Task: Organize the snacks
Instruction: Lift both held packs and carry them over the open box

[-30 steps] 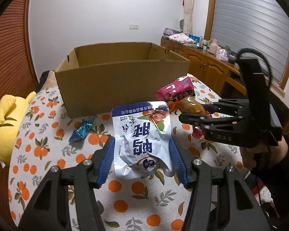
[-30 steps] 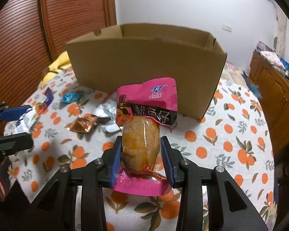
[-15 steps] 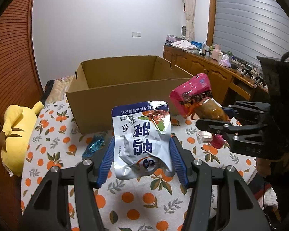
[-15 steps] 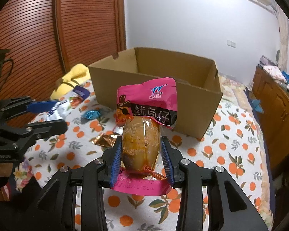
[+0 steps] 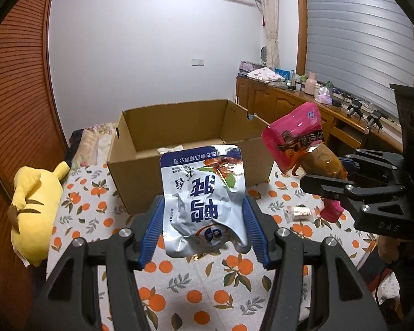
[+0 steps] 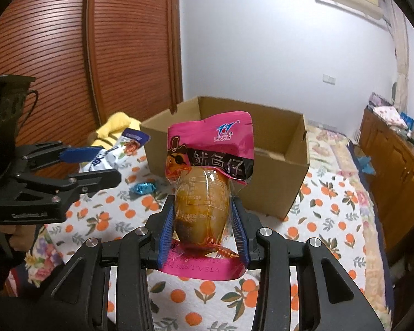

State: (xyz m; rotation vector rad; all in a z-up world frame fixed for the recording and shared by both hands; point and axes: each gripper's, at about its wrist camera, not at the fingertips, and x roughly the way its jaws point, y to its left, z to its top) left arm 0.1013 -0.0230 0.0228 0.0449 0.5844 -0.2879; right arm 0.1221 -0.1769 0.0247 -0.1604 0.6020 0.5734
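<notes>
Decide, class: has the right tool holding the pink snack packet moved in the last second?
Yes. The right tool with the pink snack packet has risen: the cardboard box sits lower in view, its inside now visible.

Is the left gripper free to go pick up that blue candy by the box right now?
Probably not. The left gripper is already shut on the white snack pouch, so it cannot grasp the blue candy until that pouch goes into the cardboard box.
</notes>
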